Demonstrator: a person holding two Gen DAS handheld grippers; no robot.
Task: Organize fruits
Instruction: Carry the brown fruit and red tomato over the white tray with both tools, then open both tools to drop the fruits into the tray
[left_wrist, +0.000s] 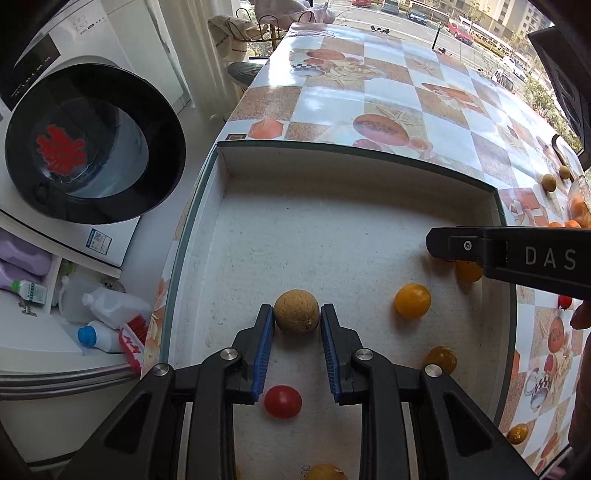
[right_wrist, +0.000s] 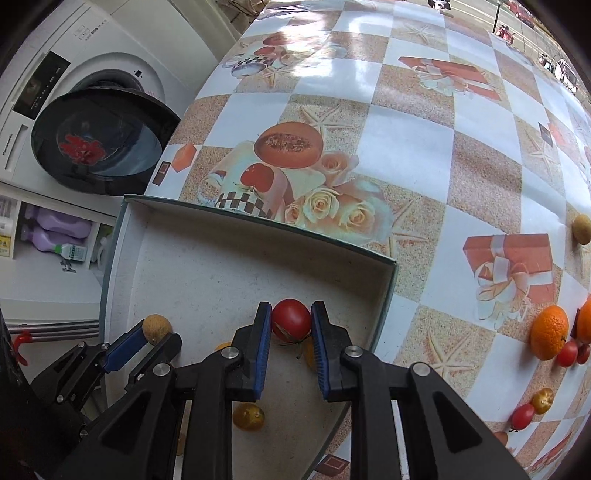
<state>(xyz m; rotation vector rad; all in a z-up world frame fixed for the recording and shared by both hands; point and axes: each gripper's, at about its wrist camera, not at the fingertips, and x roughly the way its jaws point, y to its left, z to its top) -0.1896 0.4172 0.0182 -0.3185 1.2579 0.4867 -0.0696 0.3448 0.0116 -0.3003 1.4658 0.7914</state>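
Observation:
A shallow white box (left_wrist: 354, 162) lies on the patterned table. My left gripper (left_wrist: 296, 314) is shut on a brown round fruit (left_wrist: 296, 311) above the box floor; it also shows in the right wrist view (right_wrist: 157, 326). My right gripper (right_wrist: 291, 320) is shut on a red tomato (right_wrist: 291, 319) over the box's right side (right_wrist: 386, 295). In the box lie a red tomato (left_wrist: 282, 401) and yellow tomatoes (left_wrist: 412, 301), (left_wrist: 441, 359), (right_wrist: 249, 416).
Outside the box on the table lie oranges (right_wrist: 549, 332), small red tomatoes (right_wrist: 567, 353), a yellow tomato (right_wrist: 542, 400) and a brown fruit (right_wrist: 582, 229). A washing machine with its door open (left_wrist: 92, 147) and shelves of bottles (left_wrist: 107, 306) stand left of the table.

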